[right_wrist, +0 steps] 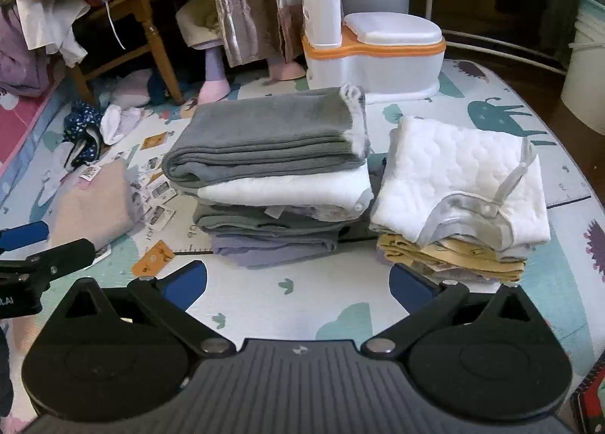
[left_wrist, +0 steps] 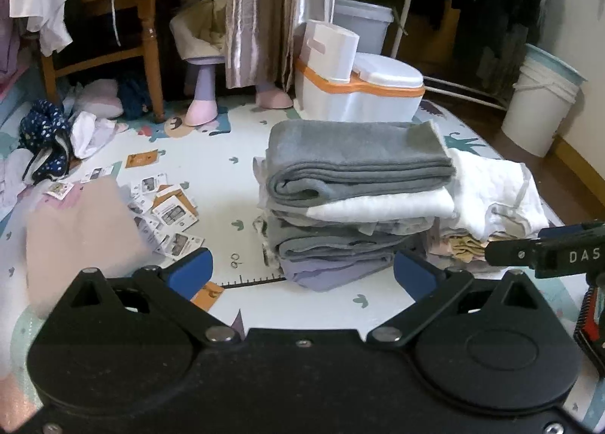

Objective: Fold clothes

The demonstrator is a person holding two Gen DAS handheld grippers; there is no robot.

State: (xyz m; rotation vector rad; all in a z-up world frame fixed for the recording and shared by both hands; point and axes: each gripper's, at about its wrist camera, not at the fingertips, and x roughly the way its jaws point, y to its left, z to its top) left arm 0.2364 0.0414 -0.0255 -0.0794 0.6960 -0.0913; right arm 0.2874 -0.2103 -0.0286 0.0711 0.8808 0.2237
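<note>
Both tools spread, empty: left tool (left_wrist: 302,271), right tool (right_wrist: 298,282). Loose pale pink soft garment (left_wrist: 81,233) looks light, floppy; pinch an edge.

Both views are taken low over the mat (left_wrist: 234,184), facing the curtain (left_wrist: 261,10). The grey stack (left_wrist: 355,199) is seen close and centred from the left wrist; from the right wrist it is set left (right_wrist: 272,177), the white stack (right_wrist: 461,188) right. Both stacks are shared.

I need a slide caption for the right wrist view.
Open right claw faces two folded clothing stacks, grey towel topping one, white quilted garment the other.
</note>
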